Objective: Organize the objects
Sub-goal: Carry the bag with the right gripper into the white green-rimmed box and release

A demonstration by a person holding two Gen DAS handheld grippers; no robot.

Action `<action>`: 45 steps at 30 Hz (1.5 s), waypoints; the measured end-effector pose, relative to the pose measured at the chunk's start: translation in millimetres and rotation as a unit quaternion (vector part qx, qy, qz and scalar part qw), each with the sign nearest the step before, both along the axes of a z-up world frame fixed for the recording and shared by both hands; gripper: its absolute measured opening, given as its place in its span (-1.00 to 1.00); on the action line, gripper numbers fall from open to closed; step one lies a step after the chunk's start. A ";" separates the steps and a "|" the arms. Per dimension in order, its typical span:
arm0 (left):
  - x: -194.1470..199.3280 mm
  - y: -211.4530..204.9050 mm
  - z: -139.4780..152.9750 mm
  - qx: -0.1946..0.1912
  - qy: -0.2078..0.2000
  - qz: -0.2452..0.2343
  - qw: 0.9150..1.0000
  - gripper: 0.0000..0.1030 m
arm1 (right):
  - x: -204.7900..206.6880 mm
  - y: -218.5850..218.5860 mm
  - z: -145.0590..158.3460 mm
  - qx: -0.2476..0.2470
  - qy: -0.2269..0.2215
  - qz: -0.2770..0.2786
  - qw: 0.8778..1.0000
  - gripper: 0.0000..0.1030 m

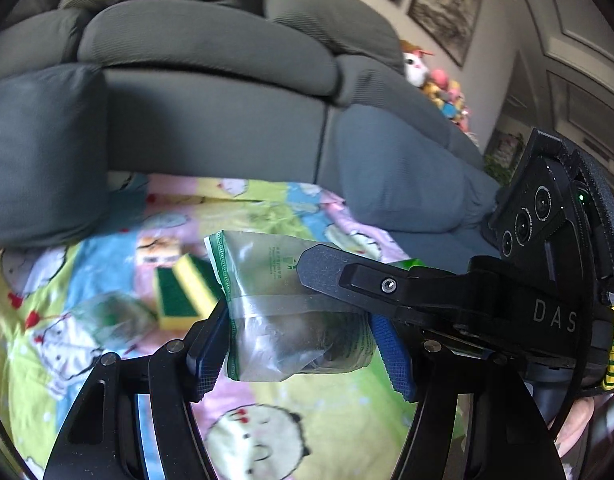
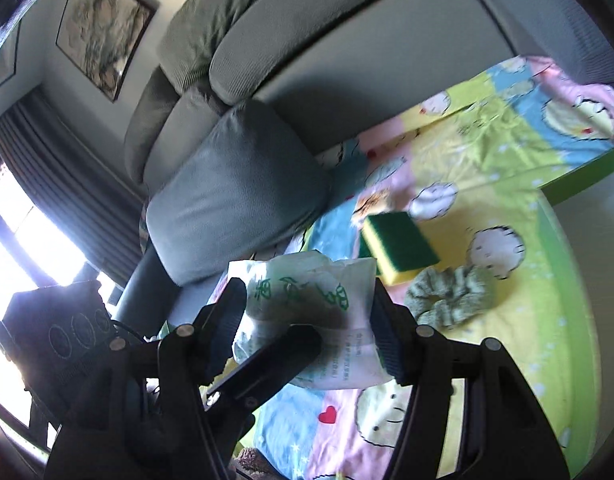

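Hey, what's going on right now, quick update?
Left gripper and right gripper both clamped on the clear plastic bag, lifted off the cartoon blanket. Sponge and scrunchie lie below. Nothing in the way.

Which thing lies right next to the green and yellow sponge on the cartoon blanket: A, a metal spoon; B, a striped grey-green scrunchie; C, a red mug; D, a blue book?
B: the striped grey-green scrunchie lies just beside the green and yellow sponge on the cartoon blanket.
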State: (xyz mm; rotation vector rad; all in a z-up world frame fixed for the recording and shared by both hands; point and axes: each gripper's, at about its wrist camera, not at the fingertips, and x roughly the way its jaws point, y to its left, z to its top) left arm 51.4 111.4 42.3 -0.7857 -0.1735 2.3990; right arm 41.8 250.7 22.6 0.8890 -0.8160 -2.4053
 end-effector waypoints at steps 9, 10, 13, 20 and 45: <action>-1.3 62.5 8.4 -0.019 0.025 -0.076 0.997 0.32 | 24.3 61.2 3.3 -0.027 0.020 -0.074 0.997 0.18; -2.7 71.6 9.0 -0.025 0.027 -0.088 0.995 0.32 | 26.1 69.3 2.7 -0.032 0.021 -0.085 0.996 0.18; -4.6 92.7 6.4 -0.031 0.030 -0.115 0.992 0.32 | 31.5 91.4 -2.4 -0.048 0.020 -0.116 0.992 0.18; -12.5 127.8 -15.1 -0.018 0.005 -0.152 0.988 0.32 | 38.3 128.0 -18.9 -0.061 -0.002 -0.175 0.983 0.19; -22.6 162.0 -64.6 0.008 -0.118 -0.176 0.977 0.31 | 41.5 168.5 -61.0 -0.029 -0.120 -0.272 0.954 0.22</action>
